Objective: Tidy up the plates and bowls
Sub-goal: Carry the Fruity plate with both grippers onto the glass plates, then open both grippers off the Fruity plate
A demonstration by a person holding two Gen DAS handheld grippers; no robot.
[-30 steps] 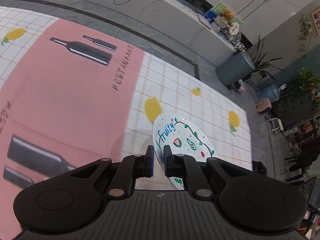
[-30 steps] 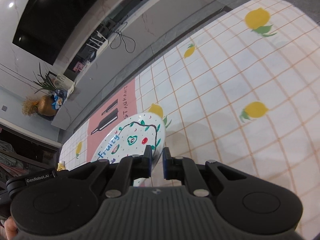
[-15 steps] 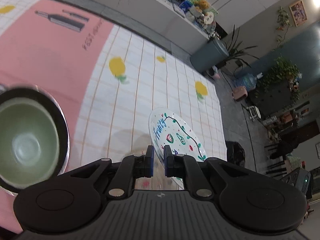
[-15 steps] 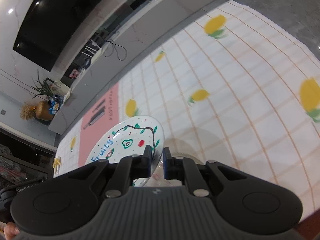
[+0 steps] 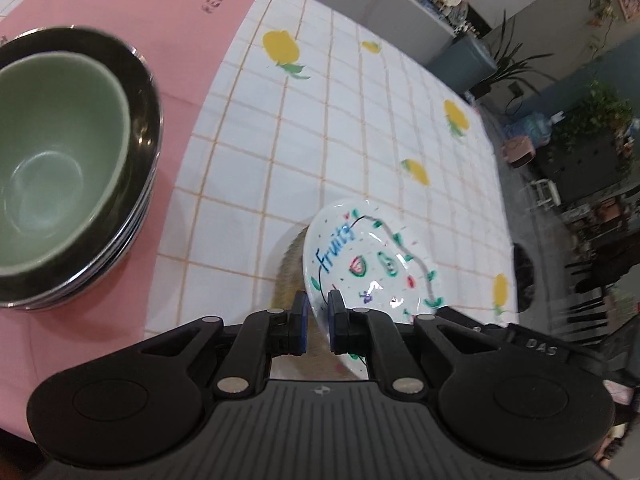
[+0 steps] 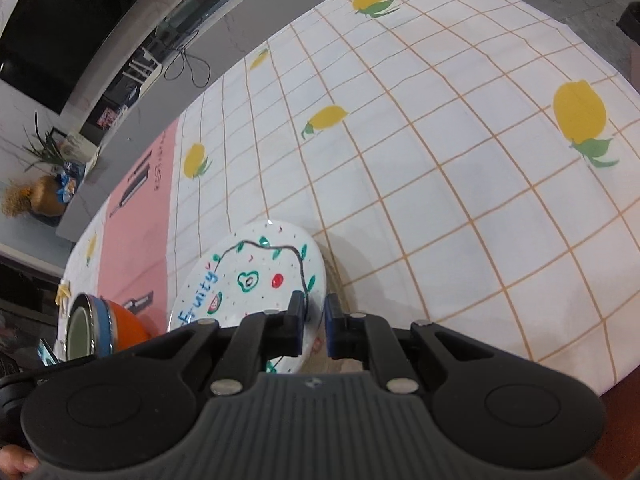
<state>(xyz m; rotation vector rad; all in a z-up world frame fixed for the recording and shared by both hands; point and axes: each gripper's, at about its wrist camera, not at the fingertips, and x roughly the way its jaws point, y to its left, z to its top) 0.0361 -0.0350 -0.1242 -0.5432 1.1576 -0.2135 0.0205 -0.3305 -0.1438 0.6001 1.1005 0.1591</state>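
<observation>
Both grippers clamp the same plate [image 5: 372,264], a white one painted with "Fruity", small fruits and a leafy vine. The left gripper [image 5: 318,320] pinches the plate's near-left rim, its blue-padded fingers [image 5: 301,312] closed on the edge, one on each face. The right gripper [image 6: 314,326] pinches the opposite rim in the same way, with one finger over the painted face and the other under it. The plate is tilted and lifted clear of the desk [image 5: 360,128], and its shadow falls on the cloth beneath it. Whether it touches the cloth at its far edge cannot be told. The desk is covered by a white checked cloth with yellow lemons, and a pink strip printed with dark bottles runs to the plate's left. On that pink strip, left of the plate and well apart from it, a green bowl [image 5: 52,152] sits nested inside a black bowl [image 5: 140,92], which rests on what looks like a stack of further dark dishes. In the right wrist view, an orange bowl [image 6: 128,326] with a blue band and a pale inside shows at the plate's left, tipped on its side toward the camera. A fingertip [image 6: 16,460] of the person shows at the lower left corner of that view.
</observation>
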